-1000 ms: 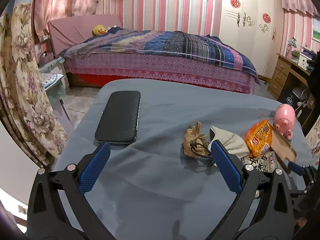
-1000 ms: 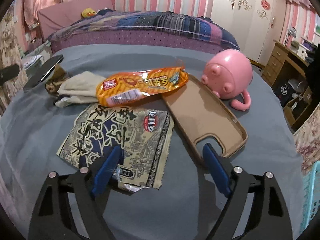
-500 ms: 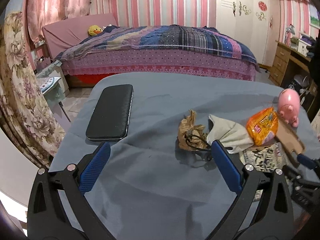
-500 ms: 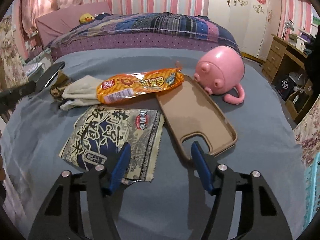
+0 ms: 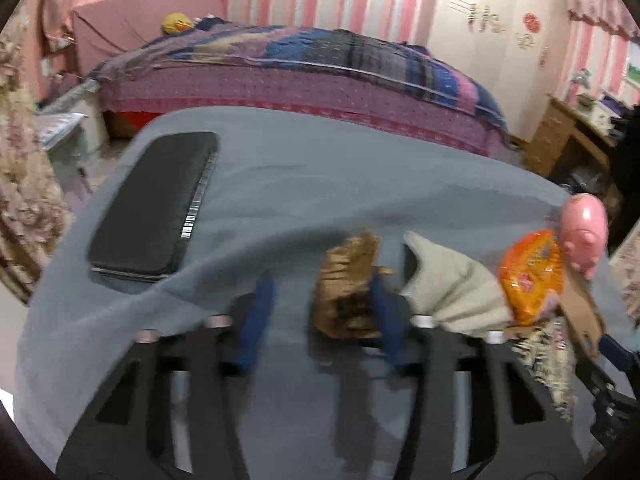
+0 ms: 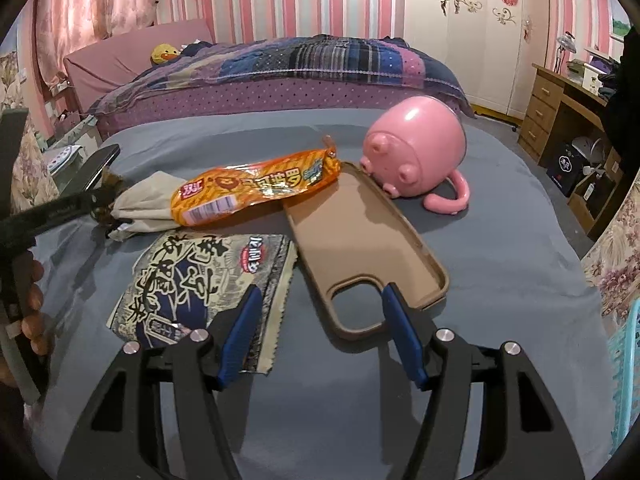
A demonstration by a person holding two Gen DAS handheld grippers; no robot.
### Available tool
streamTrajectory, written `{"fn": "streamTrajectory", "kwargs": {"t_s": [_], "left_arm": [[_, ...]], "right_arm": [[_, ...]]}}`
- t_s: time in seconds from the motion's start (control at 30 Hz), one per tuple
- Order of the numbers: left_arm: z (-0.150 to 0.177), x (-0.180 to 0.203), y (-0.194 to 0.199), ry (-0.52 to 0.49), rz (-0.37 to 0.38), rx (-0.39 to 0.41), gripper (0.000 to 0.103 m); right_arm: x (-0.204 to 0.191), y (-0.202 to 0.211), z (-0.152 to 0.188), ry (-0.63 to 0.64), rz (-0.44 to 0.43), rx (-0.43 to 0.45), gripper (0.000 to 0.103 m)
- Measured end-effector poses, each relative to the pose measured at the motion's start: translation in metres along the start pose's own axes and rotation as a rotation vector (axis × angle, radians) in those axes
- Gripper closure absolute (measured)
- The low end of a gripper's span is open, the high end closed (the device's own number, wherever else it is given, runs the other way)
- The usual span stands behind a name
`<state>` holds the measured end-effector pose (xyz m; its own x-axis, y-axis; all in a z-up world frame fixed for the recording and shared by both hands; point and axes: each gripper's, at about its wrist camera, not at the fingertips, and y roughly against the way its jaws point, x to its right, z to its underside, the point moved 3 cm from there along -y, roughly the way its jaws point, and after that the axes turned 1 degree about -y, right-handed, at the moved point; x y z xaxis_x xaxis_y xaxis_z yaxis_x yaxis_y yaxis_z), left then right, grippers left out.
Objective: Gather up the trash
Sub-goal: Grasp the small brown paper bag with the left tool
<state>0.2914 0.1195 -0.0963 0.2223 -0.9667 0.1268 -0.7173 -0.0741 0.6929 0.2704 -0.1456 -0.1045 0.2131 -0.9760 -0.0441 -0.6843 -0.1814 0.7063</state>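
Crumpled brown wrapper (image 5: 348,288) lies lower centre of the left wrist view, partly between the jaws of the left gripper (image 5: 320,316), which have just been closing; contact is blurred. Right gripper (image 6: 320,336) is half open, empty. Advised: centre the jaws on the wrapper before lifting.

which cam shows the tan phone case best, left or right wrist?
Right wrist. The tan phone case lies in sharp full view, hollow side up, its camera cutout between the right gripper's fingers. The left wrist view is motion-blurred and catches only a sliver at its right edge.
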Motion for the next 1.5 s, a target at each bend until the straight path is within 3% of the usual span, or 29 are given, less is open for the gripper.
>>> {"fn": "streamTrajectory", "kwargs": {"t_s": [0.03,0.5,0.6,0.73,0.77,0.87,0.9,1.1,1.33,1.5], "left_arm": [[-0.001,-0.001,0.002,0.002,0.008,0.008,0.085],[-0.019,-0.037,0.064,-0.024,-0.081,0.124,0.085],[-0.011,-0.045,0.061,-0.031,-0.039,0.04,0.085],[0.007,-0.047,0.061,-0.107,-0.055,-0.047,0.083],[0.008,-0.052,0.062,-0.107,-0.067,-0.056,0.079],[0.008,-0.071,0.067,-0.057,-0.114,-0.038,0.048],[0.008,-0.077,0.068,-0.036,-0.132,-0.035,0.045],[0.009,-0.1,0.066,0.005,-0.189,-0.046,0.045],[0.007,-0.113,0.06,0.06,-0.182,-0.037,0.045],[0.011,-0.101,0.042,0.015,-0.165,-0.063,0.046]], "right_arm": [[0.001,0.0,0.0,-0.001,0.001,0.001,0.041],[-0.024,0.014,-0.006,0.048,-0.02,0.049,0.041],[-0.032,0.014,-0.006,0.072,-0.011,0.051,0.041],[-0.035,0.016,-0.005,0.082,-0.001,0.054,0.041],[-0.035,0.016,-0.004,0.084,0.002,0.054,0.041],[-0.033,0.016,-0.003,0.093,0.018,0.054,0.041],[-0.031,0.016,-0.003,0.092,0.025,0.056,0.041],[-0.024,0.017,-0.003,0.071,0.023,0.06,0.041],[-0.023,0.017,-0.003,0.069,0.021,0.064,0.041],[-0.021,0.017,-0.004,0.056,0.011,0.065,0.041]]}}
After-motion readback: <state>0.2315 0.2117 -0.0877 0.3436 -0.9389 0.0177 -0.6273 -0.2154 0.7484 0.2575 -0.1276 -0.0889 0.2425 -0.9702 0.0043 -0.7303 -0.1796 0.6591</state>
